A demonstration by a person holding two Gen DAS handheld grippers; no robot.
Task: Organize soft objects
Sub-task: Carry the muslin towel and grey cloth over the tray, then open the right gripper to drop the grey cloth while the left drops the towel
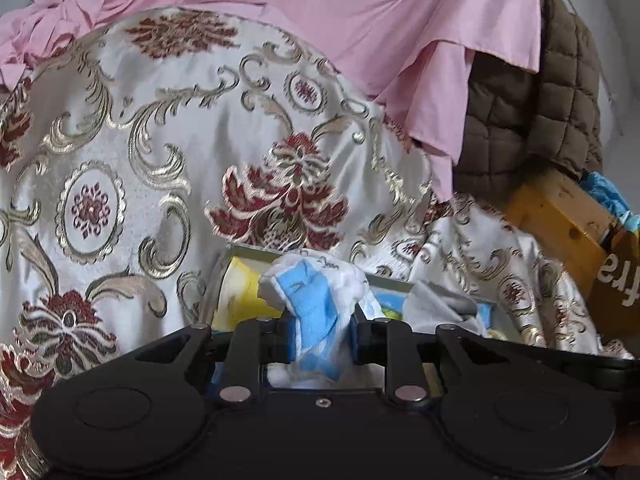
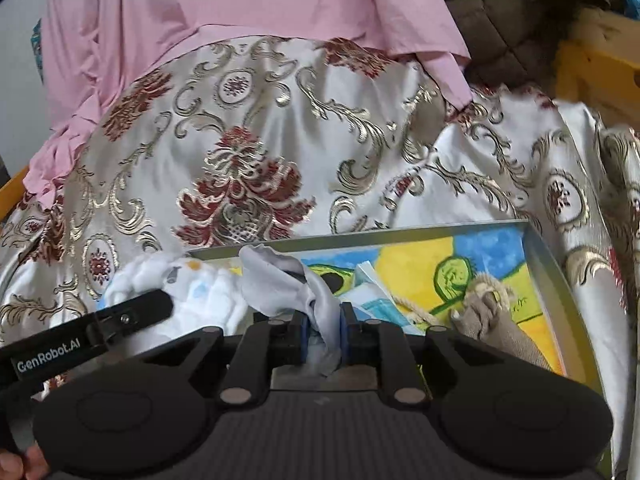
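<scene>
My left gripper [image 1: 320, 332] is shut on a bunched white and blue sock [image 1: 316, 292], held just over the near edge of a metal tray [image 1: 384, 280]. In the right wrist view my right gripper [image 2: 324, 336] is shut on a thin grey sock [image 2: 276, 288] that droops over its fingers, above the same tray [image 2: 556, 280]. Beside it on the left, the white sock [image 2: 200, 296] shows with one left gripper finger [image 2: 132, 314] in front. A beige sock with a rope cord [image 2: 492, 320] and a pale blue folded piece [image 2: 372, 300] lie on the tray's colourful picture.
The tray rests on a white brocade cloth with red and gold flowers [image 1: 160, 160]. Behind it lies a pink sheet [image 1: 360, 20] and a brown quilted pad [image 1: 520, 112]. A yellow wooden frame [image 1: 560, 216] stands at the right. A hand [image 2: 20, 460] shows at the lower left.
</scene>
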